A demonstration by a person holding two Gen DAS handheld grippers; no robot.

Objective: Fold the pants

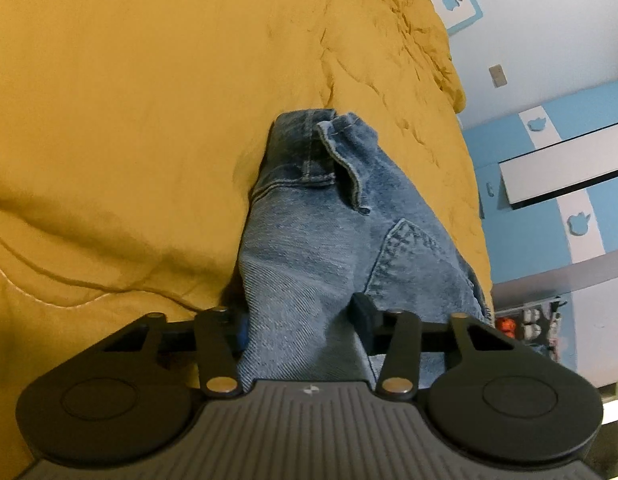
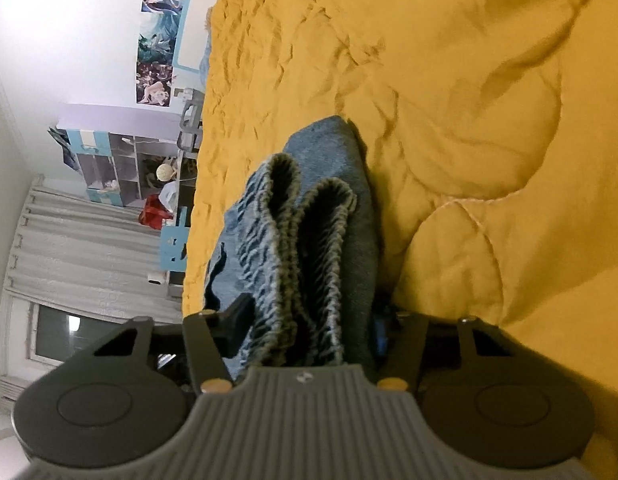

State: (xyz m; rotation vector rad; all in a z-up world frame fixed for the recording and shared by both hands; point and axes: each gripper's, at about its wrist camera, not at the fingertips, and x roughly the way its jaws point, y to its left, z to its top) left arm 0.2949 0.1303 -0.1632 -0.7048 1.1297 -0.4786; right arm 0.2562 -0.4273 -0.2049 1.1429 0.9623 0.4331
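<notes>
Pants (image 1: 329, 248): blue denim, bunched, lying on a yellow quilt (image 1: 129, 100).

Left wrist view: the left gripper (image 1: 301, 324) points along the quilt with its body level at the lower edge of the view. Both fingers are pressed against a thick bundle of denim, one on each side, pinching it. The waistband end (image 1: 309, 148) with its stitched flap and a back pocket (image 1: 409, 256) extends forward from the fingers. A blue-and-white cabinet (image 1: 569, 152) stands beyond the quilt edge at right.

Right wrist view: the right gripper (image 2: 305, 324) points along the quilt, body level. Its fingers clamp the pants (image 2: 329, 200) at the leg ends; two frayed hems (image 2: 293, 216) stand up as loops just ahead of the fingers. Curtains (image 2: 81, 232) and shelves (image 2: 121, 164) show at left.
</notes>
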